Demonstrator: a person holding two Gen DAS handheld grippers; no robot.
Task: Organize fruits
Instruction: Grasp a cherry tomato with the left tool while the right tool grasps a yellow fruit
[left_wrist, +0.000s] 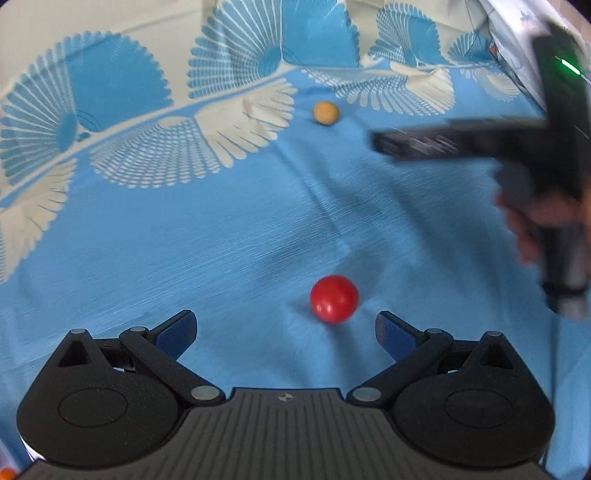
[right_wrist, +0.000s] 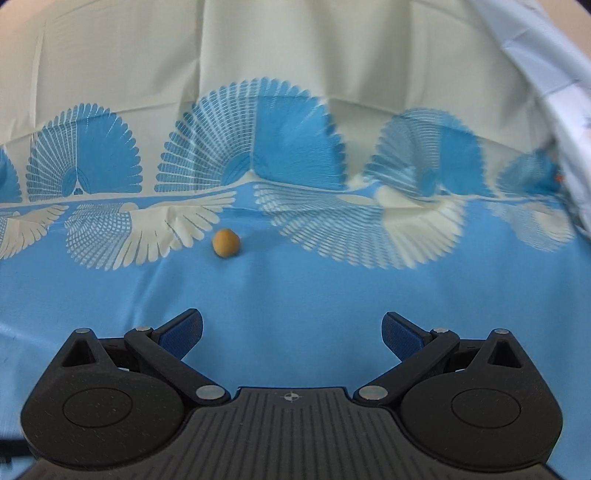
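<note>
Just ahead of the left tool (left_wrist: 285, 325), a little toward its right finger, sits a glossy red ball-shaped fruit (left_wrist: 334, 298), perhaps a tomato or a toy one, resting on the blue cloth (left_wrist: 221, 240) that covers the tabletop. Well beyond the red fruit, close to the white fan border of the cloth, lies a smaller tan round fruit (left_wrist: 326, 113); the right wrist view shows the same tan fruit (right_wrist: 226, 242) ahead and left of the right tool (right_wrist: 291, 328), well apart from it. Both tools stand wide open with nothing between their blue pads. From the left view the right tool (left_wrist: 384, 142) appears blurred, held in a hand (left_wrist: 535, 221) to the right of the red fruit, its fingers too smeared there to read. By its shine the red fruit looks smooth, light and probably slippery, and being round it may roll at a nudge; I judge the safest hold is across its widest middle, pads squarely on opposite sides, closing gently. The tan fruit looks matte and small, so it likely grips more easily but needs a narrower closing. Creases run through the cloth near the red fruit and could drag or bunch under a low finger. Behind the cloth's fan pattern hangs pale folded fabric (right_wrist: 295, 55), and no bowl or tray for the fruit shows anywhere.
</note>
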